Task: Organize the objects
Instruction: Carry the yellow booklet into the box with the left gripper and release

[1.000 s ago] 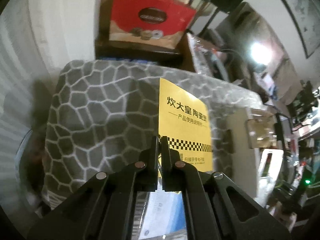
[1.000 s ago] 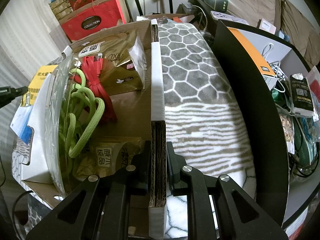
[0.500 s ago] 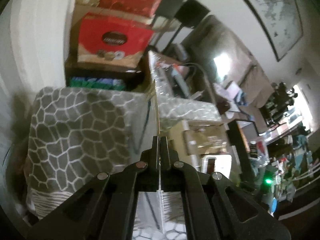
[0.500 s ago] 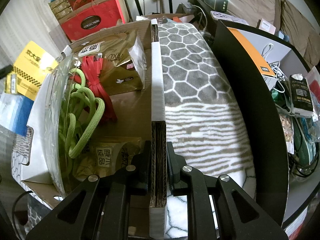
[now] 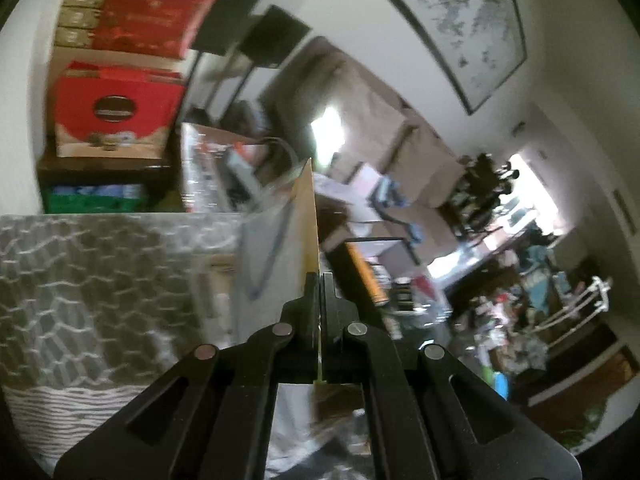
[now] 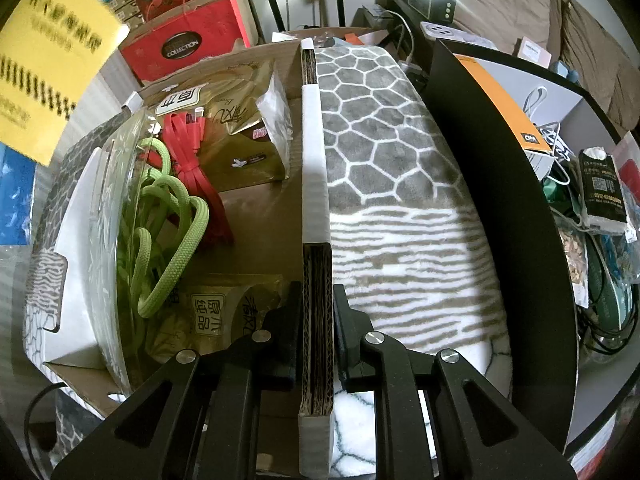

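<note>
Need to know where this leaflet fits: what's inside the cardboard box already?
In the cardboard box: a green rope, red straps, gold packets at the back and another near the front. The clear lid hides whatever lies on the left.

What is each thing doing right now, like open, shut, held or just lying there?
Left hand-held gripper: shut on the yellow leaflet.
Yellow leaflet: held in the air, up and left of the cardboard box.
Right hand-held gripper: shut on the box wall.
Cardboard box: open, wall pinched.
Green rope: coiled, lying in the box.
Red strap: bundled, lying in the box.
Patterned blanket: draped beside the box.
</note>
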Action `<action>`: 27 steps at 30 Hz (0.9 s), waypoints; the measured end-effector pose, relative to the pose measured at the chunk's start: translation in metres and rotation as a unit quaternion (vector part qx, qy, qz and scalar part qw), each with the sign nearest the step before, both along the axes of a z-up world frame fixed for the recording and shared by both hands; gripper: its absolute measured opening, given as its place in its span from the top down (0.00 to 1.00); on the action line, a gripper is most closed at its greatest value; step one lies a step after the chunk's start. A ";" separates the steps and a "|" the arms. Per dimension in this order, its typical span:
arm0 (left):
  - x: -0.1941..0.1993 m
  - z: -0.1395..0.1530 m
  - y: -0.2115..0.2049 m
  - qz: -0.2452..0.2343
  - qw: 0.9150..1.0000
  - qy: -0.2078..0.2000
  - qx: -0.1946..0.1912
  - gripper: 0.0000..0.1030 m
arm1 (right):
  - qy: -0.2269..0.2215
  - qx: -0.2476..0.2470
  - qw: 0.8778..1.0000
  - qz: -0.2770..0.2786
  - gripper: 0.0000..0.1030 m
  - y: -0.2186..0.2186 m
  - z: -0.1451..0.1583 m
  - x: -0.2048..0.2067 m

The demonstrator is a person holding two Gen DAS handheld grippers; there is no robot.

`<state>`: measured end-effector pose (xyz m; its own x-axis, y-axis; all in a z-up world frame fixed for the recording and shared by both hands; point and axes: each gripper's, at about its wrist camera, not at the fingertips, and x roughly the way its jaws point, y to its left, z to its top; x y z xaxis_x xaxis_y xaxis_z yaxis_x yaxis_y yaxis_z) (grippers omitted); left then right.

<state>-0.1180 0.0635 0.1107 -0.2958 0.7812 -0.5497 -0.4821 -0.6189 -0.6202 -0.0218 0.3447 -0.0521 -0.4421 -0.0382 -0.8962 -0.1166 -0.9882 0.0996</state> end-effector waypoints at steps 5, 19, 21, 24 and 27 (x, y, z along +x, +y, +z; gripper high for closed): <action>-0.003 -0.006 0.021 0.002 0.998 -0.020 0.053 1.00 | 0.000 -0.001 1.000 0.000 0.86 0.000 0.000 0.000; -0.016 -0.140 0.048 0.015 0.988 -0.142 -0.061 0.99 | 0.000 -0.003 1.000 -0.001 0.86 0.001 0.002 0.002; -0.007 -0.144 0.049 0.012 0.988 -0.137 -0.075 0.98 | 0.000 -0.004 1.000 -0.001 0.86 0.001 0.002 0.003; 0.006 -0.148 0.050 0.006 0.987 -0.127 -0.096 0.98 | 0.000 -0.003 1.000 -0.001 0.86 0.001 0.002 0.003; 0.020 -0.153 0.054 -0.007 0.985 -0.125 -0.117 0.99 | 0.000 -0.003 1.000 -0.001 0.86 0.001 0.002 0.003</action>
<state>-0.0984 0.1178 -0.0425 -0.1185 0.6279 -0.7692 -0.3421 -0.7530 -0.5620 -0.0189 0.3456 -0.0500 -0.4420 -0.0420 -0.8960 -0.1190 -0.9873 0.1049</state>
